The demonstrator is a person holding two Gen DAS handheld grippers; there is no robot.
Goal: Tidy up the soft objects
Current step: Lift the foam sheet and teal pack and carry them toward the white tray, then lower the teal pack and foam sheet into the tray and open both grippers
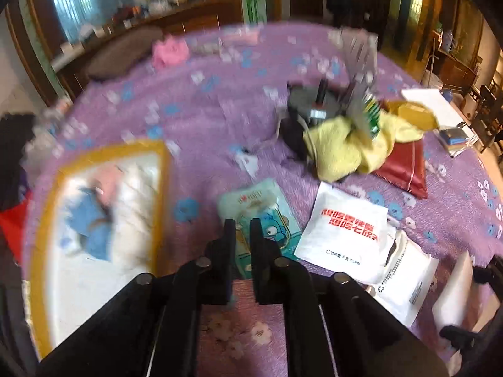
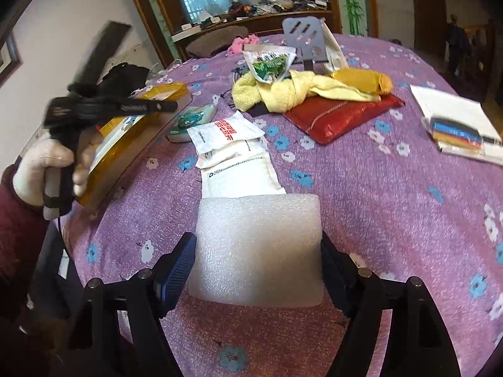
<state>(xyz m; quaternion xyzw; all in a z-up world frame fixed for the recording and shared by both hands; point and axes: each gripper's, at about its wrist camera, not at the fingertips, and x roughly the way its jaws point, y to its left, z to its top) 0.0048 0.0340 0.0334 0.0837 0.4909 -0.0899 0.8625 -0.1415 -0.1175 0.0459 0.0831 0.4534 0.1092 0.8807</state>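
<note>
My right gripper is shut on a white foam block, its pads against the block's two sides, low over the purple flowered cloth. My left gripper is nearly shut and empty, above a teal cartoon packet. White pouches lie beside it, also in the right wrist view. An orange-rimmed tray at the left holds blue and pink soft items. A yellow towel lies further back.
A red pouch, a yellow bag, a green-printed packet, a grey stand, a pink toy and a stack of books lie on the table. A dark cushion is at the far edge.
</note>
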